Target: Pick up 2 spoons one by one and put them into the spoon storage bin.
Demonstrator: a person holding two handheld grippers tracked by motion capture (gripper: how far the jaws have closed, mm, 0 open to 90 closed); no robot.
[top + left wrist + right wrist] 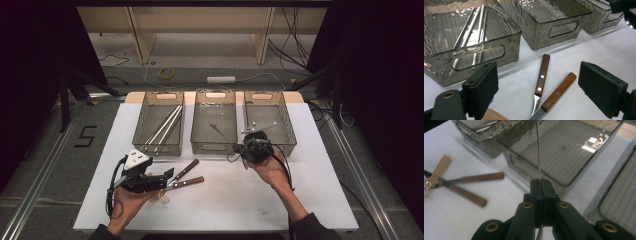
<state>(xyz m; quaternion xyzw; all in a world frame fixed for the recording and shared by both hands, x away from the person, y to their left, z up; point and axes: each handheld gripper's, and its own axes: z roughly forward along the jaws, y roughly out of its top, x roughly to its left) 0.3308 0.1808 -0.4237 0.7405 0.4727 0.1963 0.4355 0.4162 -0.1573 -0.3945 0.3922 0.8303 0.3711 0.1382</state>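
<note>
From the high view, the right gripper (248, 143) sits at the near rim of the middle bin (214, 146) with a thin metal blade (220, 133) slanting up from its tip over that bin, while the left gripper (161, 180) rests well short of the bins beside two wooden-handled knives (186, 176). In the left gripper view, the jaws stand spread with nothing between them; the knives (549, 87) lie on the white table (599, 50) just in front of the middle bin (554, 22), handles toward it, and metal rods (471, 32) lie in the neighbouring bin (474, 52). In the right gripper view, the right gripper (540, 185) is clenched on the blade (538, 150), which rises edge-on above the middle bin (574, 152). The blade looks light, stiff and slick (a pinch on bare steel is likely to let it swivel or slide), so I judge the riveted wooden handle the safer hold on the remaining knives, being thicker and less slippery.
</note>
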